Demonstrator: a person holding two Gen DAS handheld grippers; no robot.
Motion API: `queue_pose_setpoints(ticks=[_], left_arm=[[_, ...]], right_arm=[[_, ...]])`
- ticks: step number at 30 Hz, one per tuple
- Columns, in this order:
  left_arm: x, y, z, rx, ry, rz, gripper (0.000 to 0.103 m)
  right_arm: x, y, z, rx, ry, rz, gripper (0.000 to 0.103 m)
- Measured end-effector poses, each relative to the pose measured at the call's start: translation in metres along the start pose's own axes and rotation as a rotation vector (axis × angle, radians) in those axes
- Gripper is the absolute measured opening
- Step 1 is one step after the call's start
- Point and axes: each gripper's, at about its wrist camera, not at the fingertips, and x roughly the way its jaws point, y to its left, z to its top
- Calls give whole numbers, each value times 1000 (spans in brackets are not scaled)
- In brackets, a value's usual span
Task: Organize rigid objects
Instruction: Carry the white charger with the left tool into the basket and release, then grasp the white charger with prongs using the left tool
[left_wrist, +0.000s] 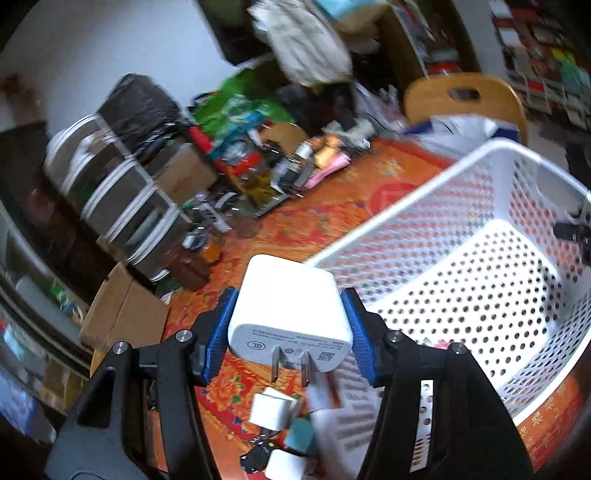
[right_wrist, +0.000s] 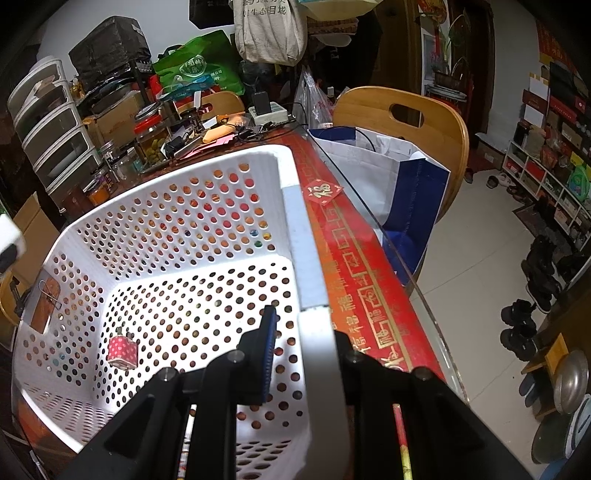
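My left gripper (left_wrist: 290, 295) is shut on a white plug-in charger (left_wrist: 288, 310), its blue pads pressing both sides and the two metal prongs pointing back at the camera. It hangs above the orange-red tablecloth, just left of the white perforated basket (left_wrist: 406, 199). My right gripper (right_wrist: 306, 332) is shut on the near right wall of the basket (right_wrist: 306, 240), one blue pad inside and the other finger hidden outside. On the basket floor lies a small red polka-dot item (right_wrist: 122, 350).
Below the left gripper lie small white chargers (left_wrist: 273, 410), a teal piece (left_wrist: 301, 435) and a printed sheet (left_wrist: 354, 413). Drawers (right_wrist: 51, 133), jars (right_wrist: 151, 140) and bags crowd the table's far side. A wooden chair (right_wrist: 402, 114) with a blue-white bag (right_wrist: 406, 184) stands past the glass table edge.
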Motion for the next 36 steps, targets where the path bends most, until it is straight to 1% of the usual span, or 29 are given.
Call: queue_pose_setpoints(ticks=[2, 4, 7, 9, 13, 17, 20, 21, 22, 23, 24, 25, 27, 30, 31, 32, 33, 34, 35, 36], left_arm=[[11, -24, 5, 74, 51, -33, 54], [24, -45, 10, 129, 118, -92, 54], [40, -70, 15, 191, 178, -96, 54], [50, -81, 17, 211, 210, -91, 54], [71, -80, 13, 210, 270, -109, 54], [88, -78, 11, 229, 310, -94, 55], [96, -79, 8, 249, 319, -105, 56], [94, -80, 8, 258, 306, -96, 57], [91, -80, 8, 268, 279, -64, 65], [86, -80, 9, 275, 243, -32, 79], [81, -77, 10, 270, 217, -24, 84], [75, -72, 11, 252, 191, -28, 88], [58, -53, 12, 192, 150, -48, 88], [24, -3, 4, 73, 82, -66, 90], [15, 16, -3, 34, 67, -68, 94], [5, 38, -13, -10, 53, -66, 99], [-3, 55, -24, -43, 47, -62, 102], [-8, 77, -41, -93, 44, -57, 103], [-9, 92, -51, -127, 52, -57, 103], [-5, 112, -72, -185, 79, -65, 103]], right_arm=[[0, 0, 0, 1, 3, 8, 18], [0, -1, 0, 1, 8, 16, 18], [0, -1, -1, 1, 8, 20, 18], [0, -1, -1, 1, 7, 22, 18], [0, -1, -1, 0, 6, 29, 18], [0, -2, 0, 4, 5, 38, 18], [1, -2, 0, 4, 5, 40, 18], [1, -2, 0, 4, 6, 40, 18], [1, -2, 0, 5, 6, 40, 18], [1, -2, 0, 5, 7, 39, 18], [1, -2, 0, 7, 8, 35, 18], [0, -2, 0, 6, 8, 31, 18], [1, -2, -1, 6, 11, 29, 18], [1, -1, 0, 5, 13, 22, 18], [0, -2, 0, 5, 13, 22, 18], [0, -1, 0, 5, 14, 23, 18], [0, -1, -1, 4, 13, 24, 18], [0, -1, 0, 4, 12, 26, 18], [-1, -1, -1, 3, 12, 28, 18], [-1, -1, -2, 2, 11, 27, 18]])
